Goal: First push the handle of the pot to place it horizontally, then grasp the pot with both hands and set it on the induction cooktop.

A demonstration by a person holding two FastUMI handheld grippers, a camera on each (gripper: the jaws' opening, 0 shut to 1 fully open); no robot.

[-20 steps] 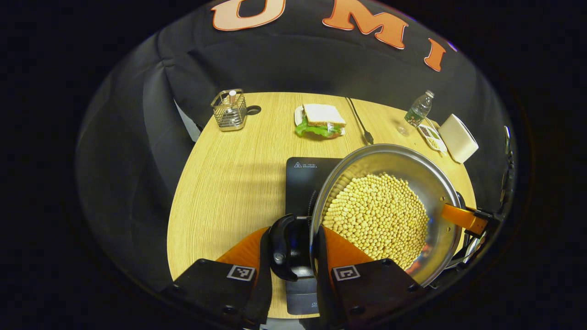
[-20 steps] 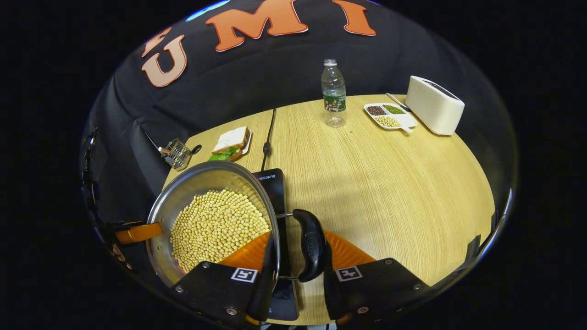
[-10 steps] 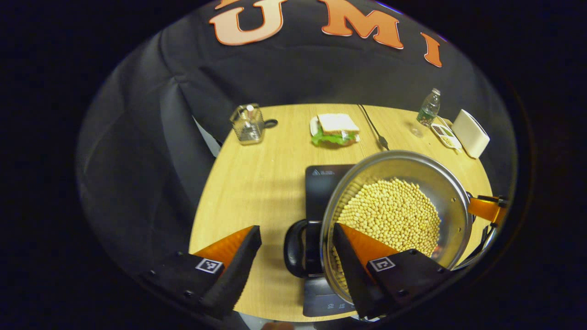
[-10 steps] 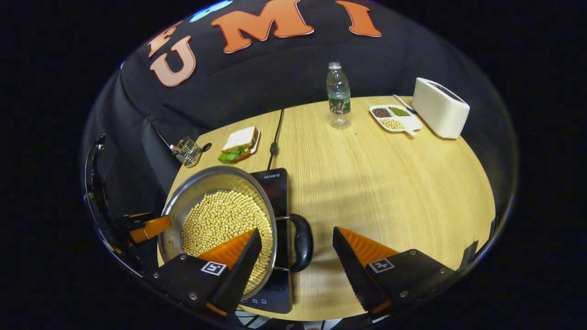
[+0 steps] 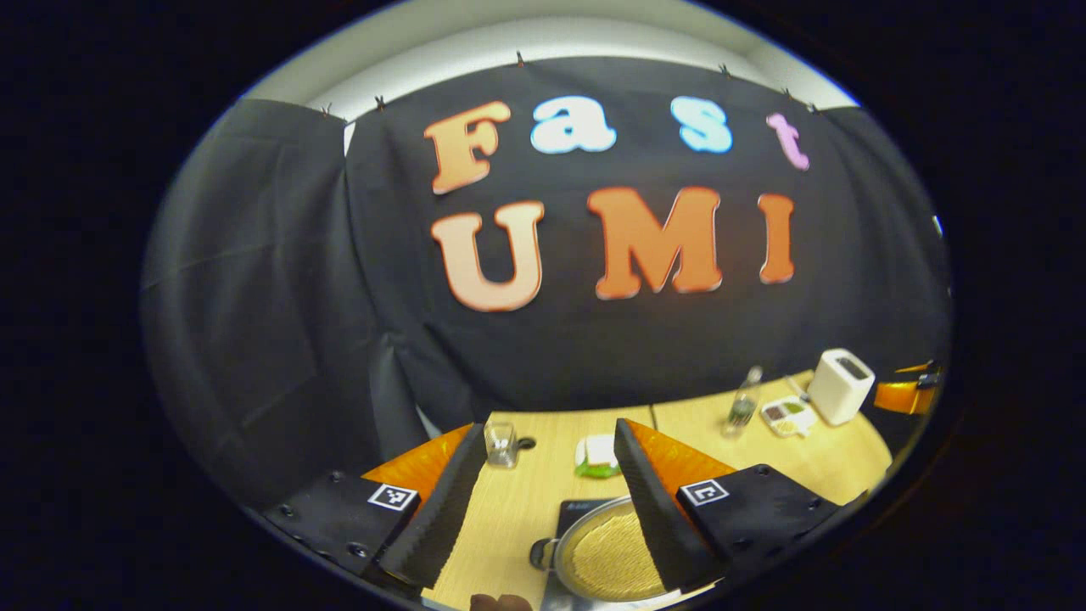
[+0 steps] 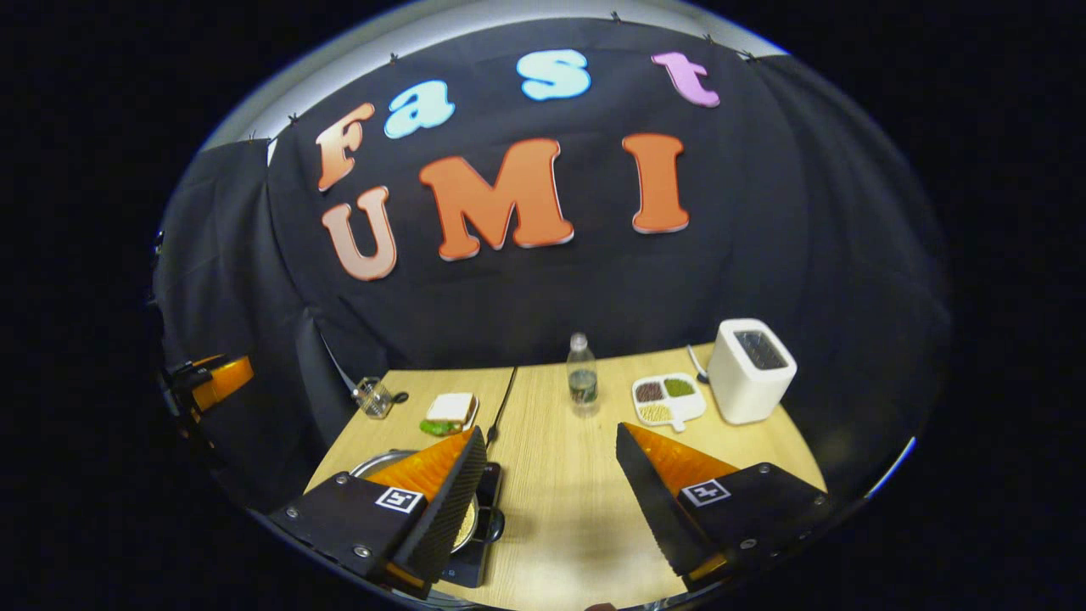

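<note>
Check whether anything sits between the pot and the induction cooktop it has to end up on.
Nothing visible does. The pot, full of yellow beans, already sits on the black induction cooktop. Both the left gripper and right gripper are open and raised above the table.

A staged kitchen booth, not a home: black cloth wall [image 6: 764, 280] hung behind a wooden table [image 6: 560, 475] that carried a toaster [image 6: 750, 370], sandwich [image 6: 450, 411], water bottle [image 6: 581, 375] and, at lower left, an induction cooktop [image 6: 479, 535].
</note>
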